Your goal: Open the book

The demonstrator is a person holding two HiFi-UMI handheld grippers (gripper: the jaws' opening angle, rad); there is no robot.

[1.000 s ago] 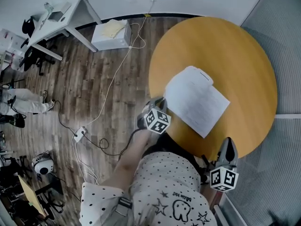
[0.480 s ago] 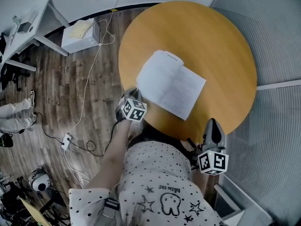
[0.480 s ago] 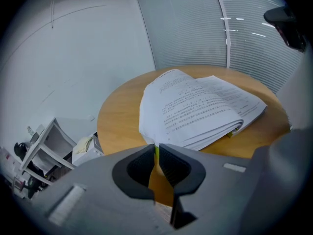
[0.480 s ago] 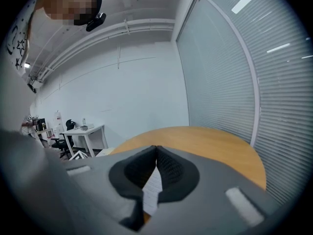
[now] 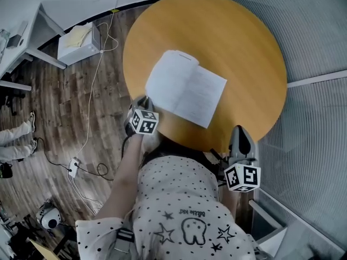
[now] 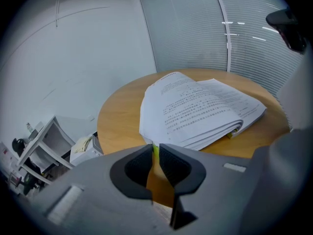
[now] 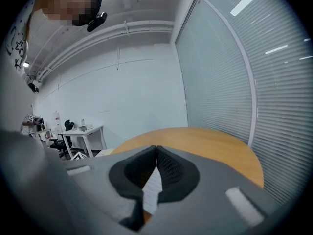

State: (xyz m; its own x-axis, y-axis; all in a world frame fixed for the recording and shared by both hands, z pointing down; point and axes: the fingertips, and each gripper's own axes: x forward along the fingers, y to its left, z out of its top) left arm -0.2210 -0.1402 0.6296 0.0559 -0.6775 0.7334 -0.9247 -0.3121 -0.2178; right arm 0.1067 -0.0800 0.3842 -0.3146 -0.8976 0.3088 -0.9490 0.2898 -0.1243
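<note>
Pages of the white book (image 5: pixel 184 88) stay spread on the round wooden desk (image 5: pixel 244 53); left tool (image 6: pixel 154 150), barely parted, empty, and clenched right tool (image 7: pixel 156 148) hang back: opening looks done.

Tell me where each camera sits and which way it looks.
Head view: on the person's head, facing steeply down at the table and open book; shows the shirt, left gripper and right gripper.
Left gripper view: on the left gripper, facing along its jaws to the book; no body part is clear.
Right gripper view: on the right gripper, facing across the table to a wall and blinds; shirt shows left.
Shared: the first two show the book.
</note>
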